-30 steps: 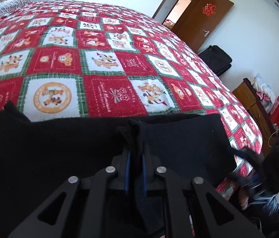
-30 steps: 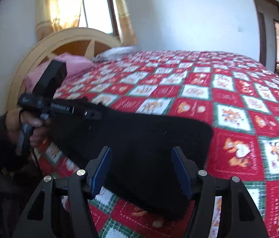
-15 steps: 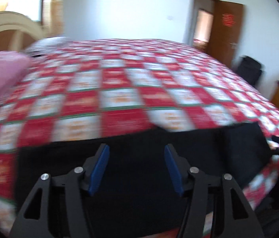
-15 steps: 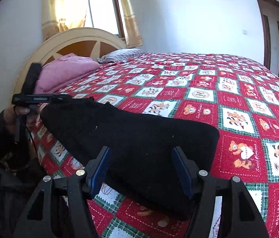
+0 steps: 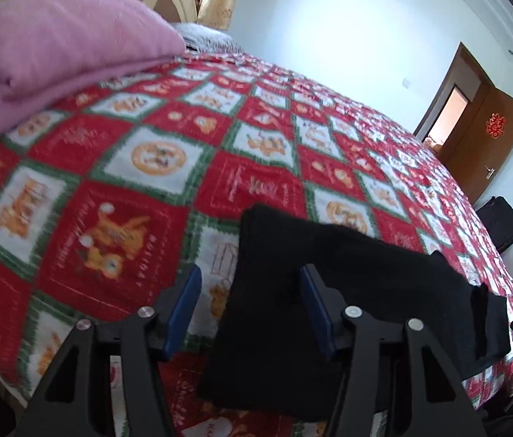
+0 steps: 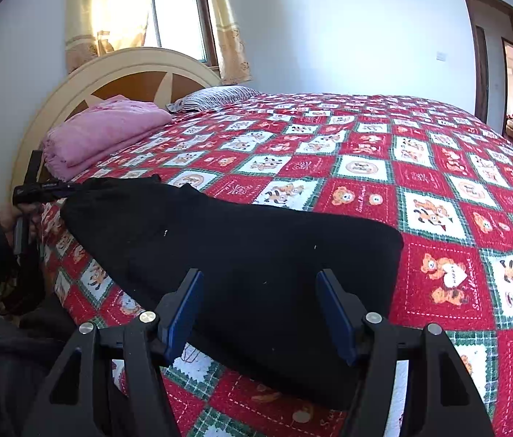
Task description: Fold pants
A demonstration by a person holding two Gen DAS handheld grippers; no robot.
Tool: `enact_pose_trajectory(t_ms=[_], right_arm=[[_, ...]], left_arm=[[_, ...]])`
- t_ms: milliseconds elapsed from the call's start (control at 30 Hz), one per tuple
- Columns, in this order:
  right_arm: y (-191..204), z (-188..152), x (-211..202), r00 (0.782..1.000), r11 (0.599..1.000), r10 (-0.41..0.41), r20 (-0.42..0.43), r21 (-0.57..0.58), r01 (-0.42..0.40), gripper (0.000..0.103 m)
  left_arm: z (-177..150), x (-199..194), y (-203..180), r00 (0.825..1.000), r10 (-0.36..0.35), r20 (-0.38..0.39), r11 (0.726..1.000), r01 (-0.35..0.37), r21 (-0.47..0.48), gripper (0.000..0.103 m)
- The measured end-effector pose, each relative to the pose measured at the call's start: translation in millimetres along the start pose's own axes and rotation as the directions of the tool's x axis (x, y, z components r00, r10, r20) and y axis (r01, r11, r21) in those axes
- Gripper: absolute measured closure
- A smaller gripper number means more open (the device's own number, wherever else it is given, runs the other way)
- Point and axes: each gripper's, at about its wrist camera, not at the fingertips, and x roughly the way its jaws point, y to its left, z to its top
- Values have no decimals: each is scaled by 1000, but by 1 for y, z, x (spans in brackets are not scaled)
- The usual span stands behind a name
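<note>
Only right view [image 6: 180, 11] shows window – hand [image 6: 8, 218].

Black pants [image 5: 347, 291] on quilt [image 5: 110, 218] (jaws apart)

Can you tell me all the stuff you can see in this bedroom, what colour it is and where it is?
Long black fabric pants: one, black, flat along the bed's near edge.
Patchwork cartoon quilt: one, red, white and green, covering the bed.
Folded pink fleece blanket: one, pink, by the headboard.
Striped pillow: one, grey-white, beside the blanket.
Curved wooden headboard: one, cream and brown, under the window.
Curtains: yellow, at the window.
Wooden door: brown, open, far wall.
Black bag: one, on the floor near the door.
Left tool: open, over the pants' end.
Right tool: open, above the pants.
</note>
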Motion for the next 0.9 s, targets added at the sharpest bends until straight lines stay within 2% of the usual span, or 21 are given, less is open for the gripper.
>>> enact_pose_trajectory(t_ms=[133, 200, 233, 300, 333, 367, 433, 533, 700, 800, 833, 900], right_arm=[[-1, -1, 0, 1000, 1000, -7, 2, 4, 7, 38], [-2, -1, 1, 1000, 1000, -9, -1, 6, 9, 38], [-2, -1, 1, 1000, 1000, -11, -2, 5, 11, 38], [-3, -2, 2, 1000, 1000, -8, -3, 7, 8, 38], [-3, -2, 2, 1000, 1000, -6, -3, 8, 6, 38], [-2, -2, 2, 1000, 1000, -4, -3, 6, 4, 38], [-1, -2, 2, 1000, 1000, -4, -3, -1, 4, 38], [1, -2, 1, 1000, 1000, -8, -1, -11, 8, 38], [0, -3, 2, 1000, 1000, -14, -6, -8, 14, 38], [1, -3, 1, 1000, 1000, -15, -1, -12, 15, 38], [1, -3, 1, 1000, 1000, -16, -2, -12, 16, 38], [1, -3, 2, 1000, 1000, -19, -3, -11, 19, 38]], left_arm=[[-3, 2, 5, 1000, -23, 7, 999, 23, -31, 47], [-4, 0, 0, 998, -60, -9, 998, 60, -22, 72], [-4, -2, -1, 998, -66, -16, 998, 66, -20, 74], [-4, -3, -7, 999, -27, -17, 1000, 27, 11, 74], [-4, -2, -6, 1000, -21, -10, 1000, 22, 14, 68], [-4, 0, -3, 1000, -19, -5, 1000, 19, -3, 62], [-5, 3, 4, 999, -43, 6, 998, 44, -51, 59], [-9, 3, 6, 998, -58, 19, 997, 59, -52, 59], [-9, 2, 4, 998, -59, -5, 998, 58, -37, 59], [-10, -1, 0, 997, -75, -18, 997, 75, -28, 73], [-11, -2, -2, 996, -83, -17, 996, 83, -29, 83], [-12, -9, -9, 997, -77, -1, 997, 77, -24, 86]])
